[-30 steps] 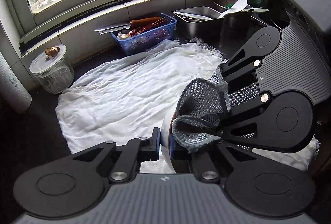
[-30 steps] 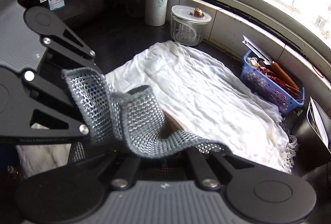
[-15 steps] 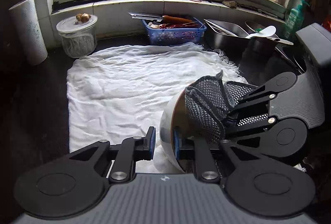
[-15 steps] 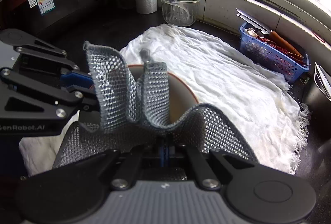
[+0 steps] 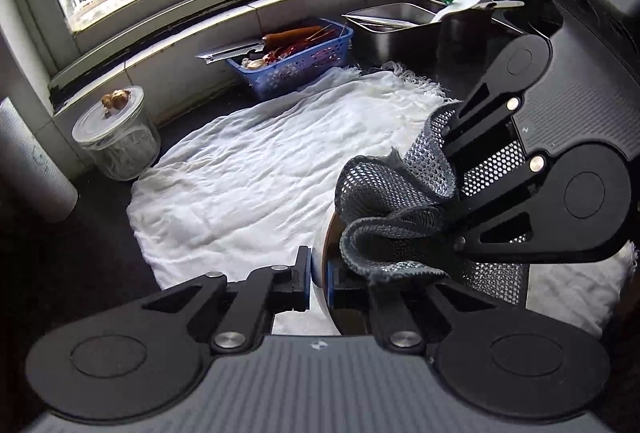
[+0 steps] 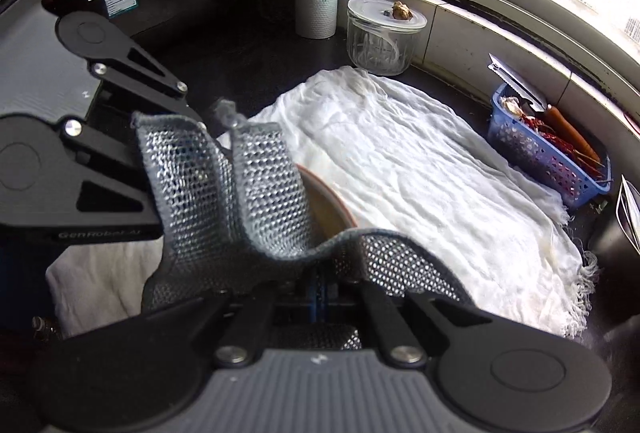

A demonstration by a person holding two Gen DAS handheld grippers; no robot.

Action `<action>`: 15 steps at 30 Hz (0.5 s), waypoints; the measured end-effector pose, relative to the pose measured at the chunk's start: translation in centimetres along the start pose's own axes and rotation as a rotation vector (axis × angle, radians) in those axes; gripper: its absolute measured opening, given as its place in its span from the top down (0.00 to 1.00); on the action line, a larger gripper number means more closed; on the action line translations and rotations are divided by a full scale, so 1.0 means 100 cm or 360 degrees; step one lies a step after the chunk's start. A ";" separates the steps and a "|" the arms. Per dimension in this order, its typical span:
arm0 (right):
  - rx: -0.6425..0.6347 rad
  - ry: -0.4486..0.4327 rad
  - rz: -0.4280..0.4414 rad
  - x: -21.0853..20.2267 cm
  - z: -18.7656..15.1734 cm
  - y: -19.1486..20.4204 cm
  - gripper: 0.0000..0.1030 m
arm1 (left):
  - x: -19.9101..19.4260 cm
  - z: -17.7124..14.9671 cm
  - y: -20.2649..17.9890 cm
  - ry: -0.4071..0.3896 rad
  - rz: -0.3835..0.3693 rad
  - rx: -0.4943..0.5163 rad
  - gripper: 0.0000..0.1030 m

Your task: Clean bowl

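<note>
My left gripper [image 5: 316, 275] is shut on the rim of a bowl [image 5: 320, 253], white outside and brown inside, held tilted on its side above the white cloth. My right gripper [image 6: 320, 291] is shut on a grey mesh dishcloth [image 6: 260, 201], which is pushed into the bowl's opening. In the left wrist view the dishcloth [image 5: 392, 201] bunches against the bowl's inside, with the right gripper [image 5: 452, 217] behind it. In the right wrist view only part of the bowl's brown rim [image 6: 332, 205] shows past the cloth, and the left gripper [image 6: 180, 161] is at the left.
A white cloth [image 5: 272, 169] covers the dark counter. A glass jar [image 5: 116, 141], a paper roll [image 5: 28, 169], a blue basket [image 5: 296, 61] and a steel tray [image 5: 400, 29] with utensils stand along the window wall.
Both grippers have swung with the bowl and the dishcloth. The dishcloth has shifted against the bowl's inside, and less of the bowl's interior shows now. Both grips are unchanged.
</note>
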State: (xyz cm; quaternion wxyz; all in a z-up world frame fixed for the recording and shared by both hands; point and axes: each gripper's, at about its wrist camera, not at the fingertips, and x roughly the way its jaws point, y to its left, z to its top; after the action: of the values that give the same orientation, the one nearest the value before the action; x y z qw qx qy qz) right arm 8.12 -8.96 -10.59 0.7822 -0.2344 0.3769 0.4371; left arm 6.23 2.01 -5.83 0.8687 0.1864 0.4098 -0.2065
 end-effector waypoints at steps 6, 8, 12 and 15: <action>-0.0024 -0.0026 0.0007 0.003 0.007 -0.001 1.00 | 0.003 0.009 -0.001 -0.0012 -0.0025 -0.0054 0.93; 0.0010 -0.0003 -0.0004 0.008 0.002 -0.007 1.00 | 0.002 0.008 0.001 -0.0011 -0.0028 -0.0182 0.90; 0.0135 0.0026 0.0003 0.009 -0.013 -0.020 1.00 | -0.003 -0.007 0.007 -0.0043 -0.0067 -0.0435 0.81; 0.0209 0.0031 0.0044 0.006 -0.022 -0.023 1.00 | -0.003 -0.017 0.006 -0.0051 -0.0072 -0.0577 0.78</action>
State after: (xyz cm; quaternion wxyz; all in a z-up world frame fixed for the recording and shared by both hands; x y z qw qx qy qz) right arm 9.52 -11.35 -12.31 0.7862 -0.1815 0.4155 0.4199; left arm 5.25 3.40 -6.54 0.8896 0.0143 0.4305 -0.1516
